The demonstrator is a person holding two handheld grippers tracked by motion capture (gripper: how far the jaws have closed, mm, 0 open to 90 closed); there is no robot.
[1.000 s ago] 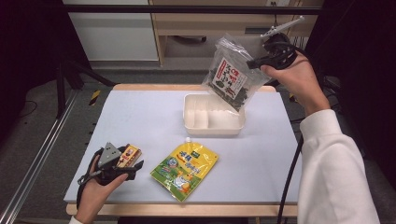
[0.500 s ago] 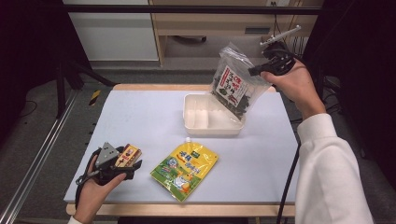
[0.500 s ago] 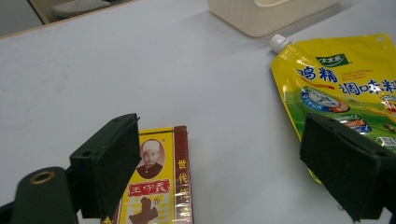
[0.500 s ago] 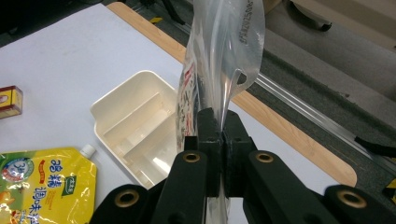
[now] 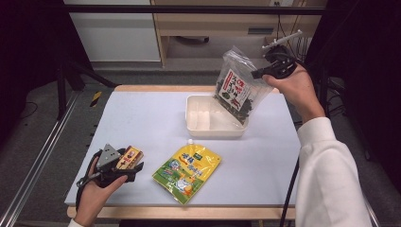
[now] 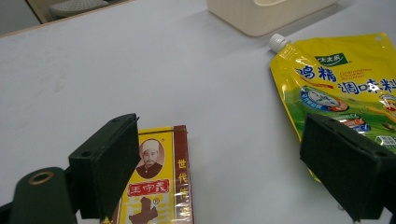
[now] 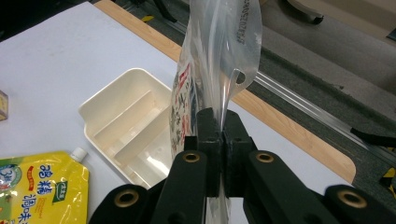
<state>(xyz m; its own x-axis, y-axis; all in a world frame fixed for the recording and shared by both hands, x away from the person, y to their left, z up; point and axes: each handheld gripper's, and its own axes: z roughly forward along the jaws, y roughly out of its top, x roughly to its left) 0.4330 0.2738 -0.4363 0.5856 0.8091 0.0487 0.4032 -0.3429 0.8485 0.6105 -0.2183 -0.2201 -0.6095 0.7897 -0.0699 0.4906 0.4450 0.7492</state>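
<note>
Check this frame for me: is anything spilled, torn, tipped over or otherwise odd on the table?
Nothing stands out. The seaweed bag hangs intact from the shut right gripper over the cream tray, the yellow spout pouch lies flat with its cap on, and the small box sits by the open left gripper.

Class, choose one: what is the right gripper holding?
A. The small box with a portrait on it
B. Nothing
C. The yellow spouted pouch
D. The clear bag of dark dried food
D: the right gripper has its jaws shut on the edge of the clear bag, which hangs above the white tray.
</note>
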